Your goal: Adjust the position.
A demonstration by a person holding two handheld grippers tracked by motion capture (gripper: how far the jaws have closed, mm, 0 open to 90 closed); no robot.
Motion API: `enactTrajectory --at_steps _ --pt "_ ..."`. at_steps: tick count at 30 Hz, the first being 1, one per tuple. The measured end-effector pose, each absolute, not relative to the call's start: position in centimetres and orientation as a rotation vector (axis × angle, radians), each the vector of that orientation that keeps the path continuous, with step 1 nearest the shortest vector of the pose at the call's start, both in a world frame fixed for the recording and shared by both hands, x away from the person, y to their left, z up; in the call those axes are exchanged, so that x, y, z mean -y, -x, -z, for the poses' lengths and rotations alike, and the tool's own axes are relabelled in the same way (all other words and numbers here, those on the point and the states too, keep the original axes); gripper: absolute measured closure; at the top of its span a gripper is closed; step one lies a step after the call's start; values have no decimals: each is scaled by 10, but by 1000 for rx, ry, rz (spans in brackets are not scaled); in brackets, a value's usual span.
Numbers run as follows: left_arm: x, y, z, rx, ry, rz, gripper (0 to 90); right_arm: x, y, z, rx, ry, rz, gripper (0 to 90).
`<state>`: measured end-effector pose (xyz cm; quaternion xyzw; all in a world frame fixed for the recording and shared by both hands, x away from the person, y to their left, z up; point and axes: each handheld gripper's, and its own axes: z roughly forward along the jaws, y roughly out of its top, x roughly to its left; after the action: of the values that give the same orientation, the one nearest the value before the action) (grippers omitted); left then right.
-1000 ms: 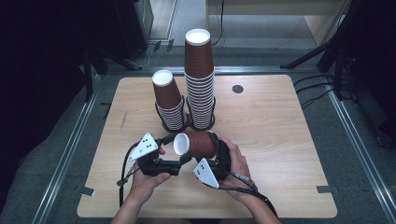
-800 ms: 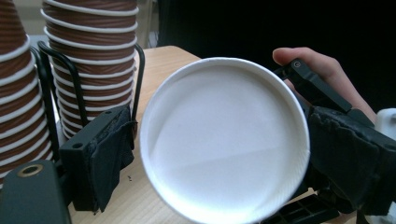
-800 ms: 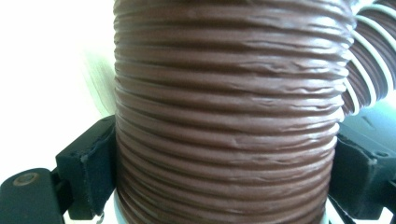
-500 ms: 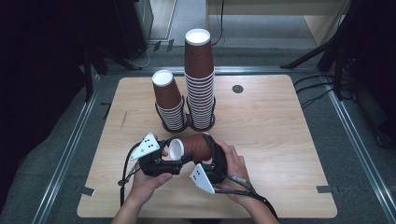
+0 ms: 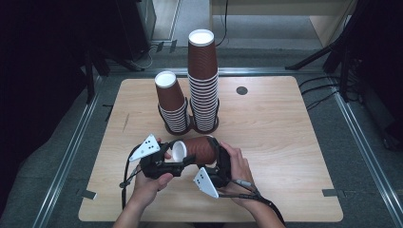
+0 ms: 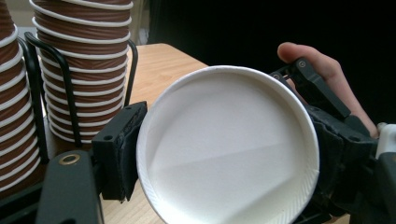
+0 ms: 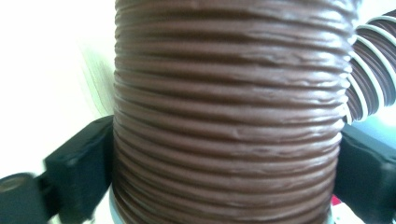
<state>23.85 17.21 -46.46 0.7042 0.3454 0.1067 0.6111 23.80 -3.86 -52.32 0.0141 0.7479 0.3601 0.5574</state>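
Observation:
A brown ribbed paper cup lies level between my two grippers above the table's near side, its white mouth facing left. My left gripper has just been closing and is shut on the cup's mouth end; in the left gripper view a black pad presses the rim of the cup. My right gripper has just been opening. Its jaws stand on either side of the cup's ribbed wall near the base, no longer squeezing it.
Two stacks of the same cups stand in black wire holders mid-table: a short one leaning left and a tall one. The wooden table has a dark round hole at the back.
The cup's mouth has slid a little left into the left gripper, whose jaws closed on it. The right gripper's jaws have spread around the cup's base end. Both hands stayed in place.

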Motion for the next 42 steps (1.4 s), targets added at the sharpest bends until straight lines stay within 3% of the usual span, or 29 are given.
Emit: enactTrajectory --at_steps 23,42 --pt "-191 -239 461 -834 -1551 -314 226 67 -234 519 -1761 -149 -905 0" --pt "-196 -239 465 -851 -1501 -382 227 79 -237 517 -1789 -736 -1220 4"
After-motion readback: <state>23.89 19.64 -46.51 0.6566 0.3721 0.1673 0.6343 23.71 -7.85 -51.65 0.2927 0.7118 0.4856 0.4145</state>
